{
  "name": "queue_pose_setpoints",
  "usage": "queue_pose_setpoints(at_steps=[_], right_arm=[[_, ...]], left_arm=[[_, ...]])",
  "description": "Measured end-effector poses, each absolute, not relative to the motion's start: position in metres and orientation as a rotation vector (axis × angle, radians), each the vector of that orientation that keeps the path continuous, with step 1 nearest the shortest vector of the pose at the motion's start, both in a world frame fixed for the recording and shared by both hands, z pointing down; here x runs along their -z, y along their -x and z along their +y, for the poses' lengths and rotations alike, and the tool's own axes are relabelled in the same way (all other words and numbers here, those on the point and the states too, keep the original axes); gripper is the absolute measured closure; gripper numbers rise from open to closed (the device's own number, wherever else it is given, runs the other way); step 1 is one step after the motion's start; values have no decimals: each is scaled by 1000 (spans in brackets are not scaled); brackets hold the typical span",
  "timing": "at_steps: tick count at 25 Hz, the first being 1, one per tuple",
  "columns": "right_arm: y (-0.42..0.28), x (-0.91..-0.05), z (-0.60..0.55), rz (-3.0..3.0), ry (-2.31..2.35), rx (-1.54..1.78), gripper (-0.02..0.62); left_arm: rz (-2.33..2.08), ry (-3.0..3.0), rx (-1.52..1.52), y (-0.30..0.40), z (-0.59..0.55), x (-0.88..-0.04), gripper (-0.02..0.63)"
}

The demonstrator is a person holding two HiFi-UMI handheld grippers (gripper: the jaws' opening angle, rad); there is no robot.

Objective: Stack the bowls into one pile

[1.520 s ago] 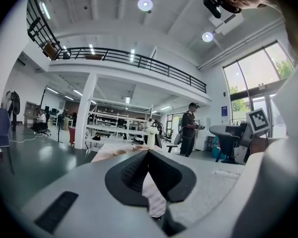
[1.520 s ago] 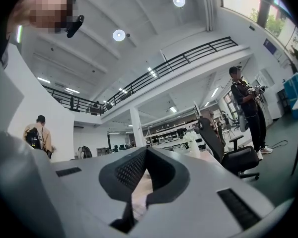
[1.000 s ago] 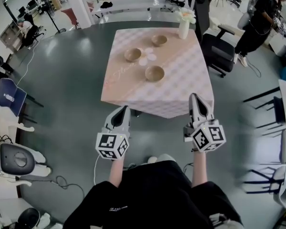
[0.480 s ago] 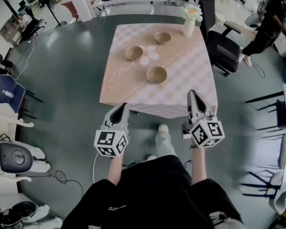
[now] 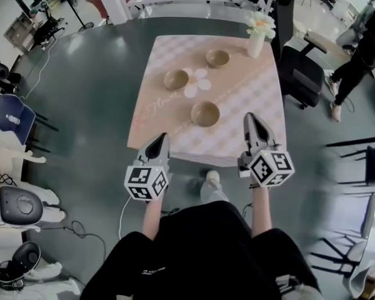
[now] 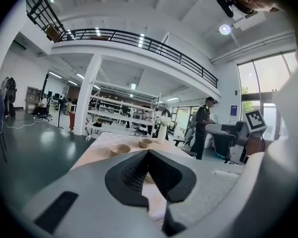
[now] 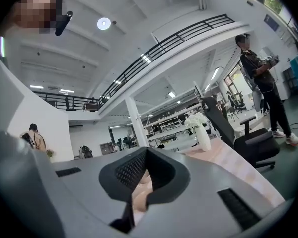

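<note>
Here the left tongs (image 5: 163, 137) hang clenched and empty at the near edge of the worktop (image 5: 250, 99). On its checked cloth three bowls sit apart. The left bowl (image 5: 175, 79) is farther in, the near bowl (image 5: 205, 113) lies ahead between the two tongs, and the far bowl (image 5: 217, 57) sits near the vase (image 5: 256, 39). The right tongs (image 5: 250, 117), also clenched on nothing, point in beside the near bowl without touching it.
</note>
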State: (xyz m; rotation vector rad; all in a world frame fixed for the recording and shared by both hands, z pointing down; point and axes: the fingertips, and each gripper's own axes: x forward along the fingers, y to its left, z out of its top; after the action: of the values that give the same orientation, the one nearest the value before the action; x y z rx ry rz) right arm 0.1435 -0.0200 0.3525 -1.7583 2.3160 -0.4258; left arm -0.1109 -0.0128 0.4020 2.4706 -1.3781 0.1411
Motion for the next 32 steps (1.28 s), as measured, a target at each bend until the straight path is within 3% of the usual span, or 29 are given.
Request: queue_pose_setpoints(at_steps=[12, 32], right_arm=[[-151, -380, -115, 2444, 1621, 554, 604], [-102, -498, -168, 2793, 1385, 1129, 603]], left_arm=[[-1434, -2343, -168, 88, -75, -437, 609], [-1363, -2151, -265, 71, -113, -506, 609]])
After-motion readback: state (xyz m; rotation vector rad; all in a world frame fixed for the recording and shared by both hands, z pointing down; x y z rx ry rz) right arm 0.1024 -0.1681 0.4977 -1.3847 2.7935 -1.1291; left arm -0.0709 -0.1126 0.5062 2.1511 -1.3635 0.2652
